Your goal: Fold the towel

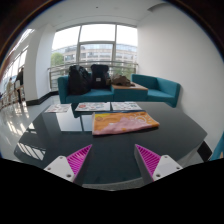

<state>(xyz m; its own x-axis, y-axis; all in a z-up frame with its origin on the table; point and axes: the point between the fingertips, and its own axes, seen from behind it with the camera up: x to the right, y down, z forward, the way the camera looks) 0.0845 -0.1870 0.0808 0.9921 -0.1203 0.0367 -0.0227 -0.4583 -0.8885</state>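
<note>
An orange towel with a faint pattern lies folded flat on the dark glass table, beyond my fingers and slightly to the right. My gripper is open and empty, hovering above the near part of the table. Its pink pads stand wide apart with only bare table between them.
Two printed sheets lie on the table's far side. A teal sofa with dark bags stands behind the table, and a teal armchair is at the right. Large windows fill the back wall.
</note>
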